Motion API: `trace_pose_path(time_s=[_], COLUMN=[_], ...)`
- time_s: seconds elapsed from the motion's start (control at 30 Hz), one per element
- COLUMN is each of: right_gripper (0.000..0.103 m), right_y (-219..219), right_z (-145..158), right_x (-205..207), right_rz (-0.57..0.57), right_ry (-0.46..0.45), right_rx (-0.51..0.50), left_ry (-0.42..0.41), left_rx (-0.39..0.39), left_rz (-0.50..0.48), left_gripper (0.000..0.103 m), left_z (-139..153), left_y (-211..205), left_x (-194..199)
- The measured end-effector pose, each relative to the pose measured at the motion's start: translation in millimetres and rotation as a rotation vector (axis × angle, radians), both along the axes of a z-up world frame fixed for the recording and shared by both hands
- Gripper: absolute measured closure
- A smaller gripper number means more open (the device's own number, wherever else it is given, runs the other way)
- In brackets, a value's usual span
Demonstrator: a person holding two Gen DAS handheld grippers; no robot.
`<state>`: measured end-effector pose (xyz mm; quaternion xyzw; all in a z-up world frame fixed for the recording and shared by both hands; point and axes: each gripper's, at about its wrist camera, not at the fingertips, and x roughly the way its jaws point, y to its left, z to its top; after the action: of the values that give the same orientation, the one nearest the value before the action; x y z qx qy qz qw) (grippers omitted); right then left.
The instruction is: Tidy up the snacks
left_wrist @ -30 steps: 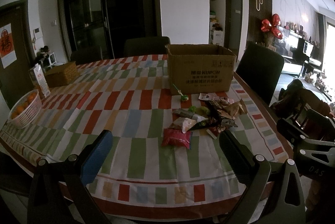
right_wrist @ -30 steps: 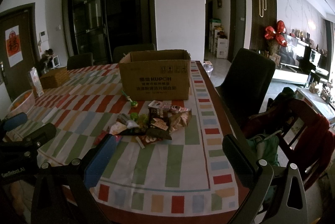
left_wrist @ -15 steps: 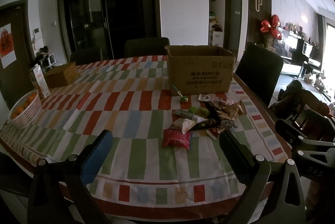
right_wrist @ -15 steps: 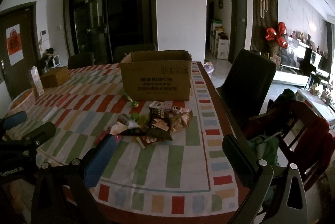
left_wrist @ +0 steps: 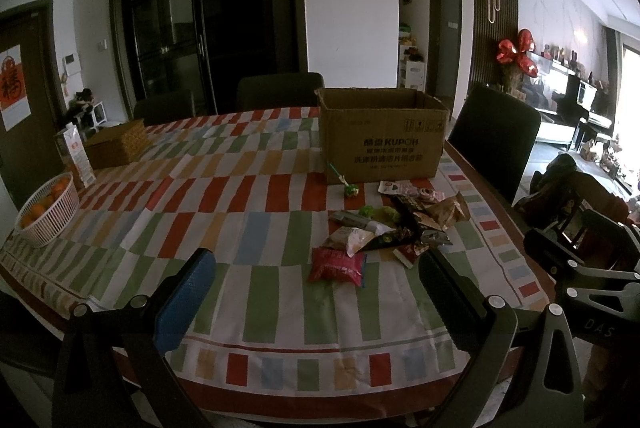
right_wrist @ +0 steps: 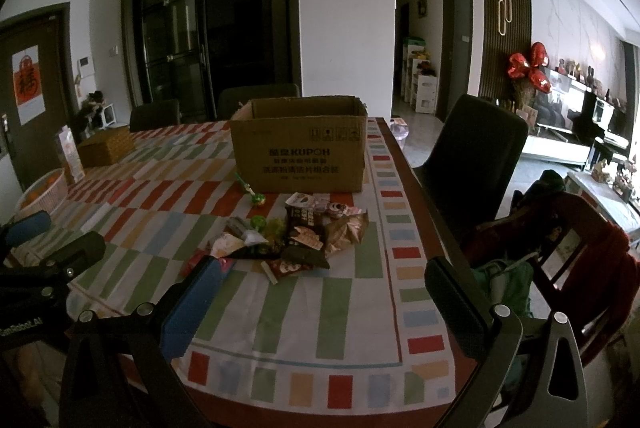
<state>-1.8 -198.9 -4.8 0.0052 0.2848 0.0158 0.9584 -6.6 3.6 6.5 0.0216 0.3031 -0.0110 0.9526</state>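
At your left edge sits a white basket of oranges, a carton and wicker box behind it; red balloons upper right.

Home dining room, tablecloth-covered table, chairs, piano

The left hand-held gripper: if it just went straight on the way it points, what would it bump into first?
Probably the red snack packet, nearest of the pile on the table. The left hand-held gripper is open and empty. Depth is unclear; held high, it might pass over toward the cardboard box.
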Motion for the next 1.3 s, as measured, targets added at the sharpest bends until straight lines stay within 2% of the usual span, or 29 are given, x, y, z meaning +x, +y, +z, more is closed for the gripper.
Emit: trace_pose_path(time_s=[0.4,0.67,1.13,1.3], right_gripper=[0.0,0.0,0.001,0.001], right_y=[1.8,0.7,8.4,10.7], right_z=[-0.6,-8.3,-29.8,-39.7], right_x=[0.8,6.3,48.7,69.0], right_rz=[0.001,0.004,0.027,0.033], right_ry=[0.001,0.028,0.124,0.154], right_rx=[-0.003,0.0,-0.003,0.006], left_ry=[0.0,0.029,0.085,0.111], left_rx=[0.0,-0.008,0.003,-0.007], left_rz=[0.001,-0.003,-0.073,-0.097], left_gripper=[0.0,0.0,0.001,0.007], left_z=[-0.9,1.3,-30.9,-40.3], left_y=[-0.2,0.5,-4.9,-6.3], left_x=[-0.7,10.2,58.6,81.0])
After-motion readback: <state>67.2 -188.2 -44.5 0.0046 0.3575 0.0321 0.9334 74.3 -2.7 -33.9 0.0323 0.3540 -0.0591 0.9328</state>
